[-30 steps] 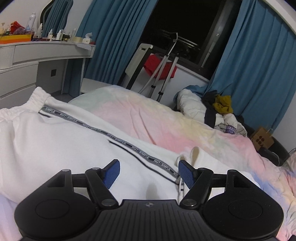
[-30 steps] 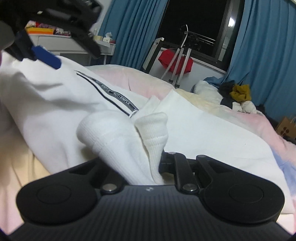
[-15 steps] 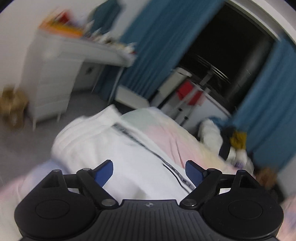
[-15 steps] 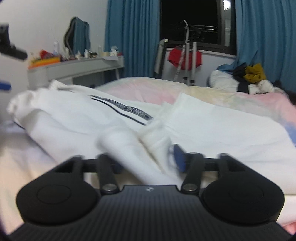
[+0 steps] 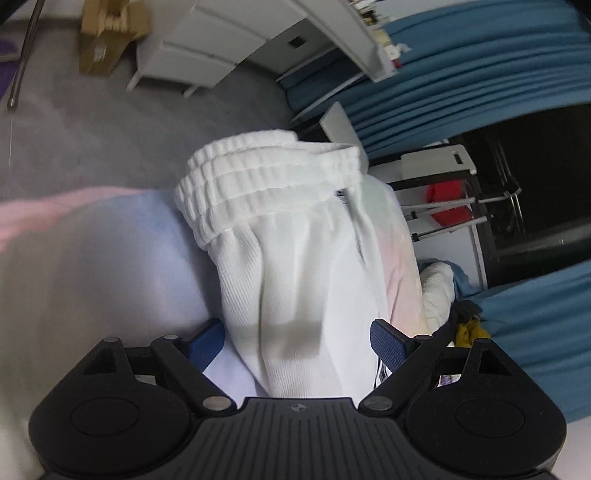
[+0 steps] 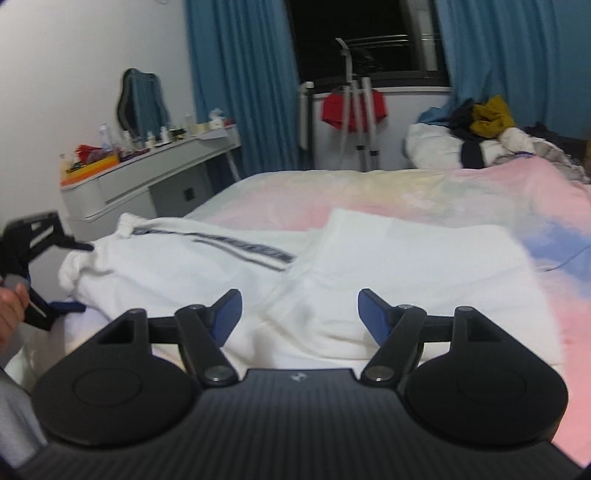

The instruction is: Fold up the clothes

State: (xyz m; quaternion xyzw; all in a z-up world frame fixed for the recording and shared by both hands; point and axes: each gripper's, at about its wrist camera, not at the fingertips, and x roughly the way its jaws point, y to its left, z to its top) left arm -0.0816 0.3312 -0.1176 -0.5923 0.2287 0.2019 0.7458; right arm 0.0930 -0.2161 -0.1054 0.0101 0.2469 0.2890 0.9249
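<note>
Trousers [image 6: 192,258], white, ribbed knit, lie on the bed [image 6: 424,199], partly folded over into a broad flat panel toward the right side. A dark lettered stripe [image 6: 240,249] runs along the leg seam. The elastic waistband [image 5: 266,184] is gathered in close ridges and hangs at the bed's edge above the grey floor [image 5: 92,122]. The left claw [image 5: 297,341] stands wide, its blue pads [image 5: 207,341] either side of a fold of the fabric below the waistband; whether they touch the cloth cannot be told. In the right wrist view this claw [image 6: 55,280] sits at the waistband end, held in a hand [image 6: 11,314]. The right claw [image 6: 299,314] is wide and holds nothing, poised above the middle of the garment. The bed cover is pastel, pink, yellow and blue. A white bench [image 6: 147,173] with drawers carries bottles and an orange tray [image 6: 92,164]. Blue curtains [image 6: 240,74] flank a dark window [image 6: 351,33]. A red item [image 6: 354,107] hangs on a metal stand below it. Mixed laundry [image 6: 480,129] is heaped at the far side of the bed. A cardboard box [image 5: 107,37] stands on the floor.
</note>
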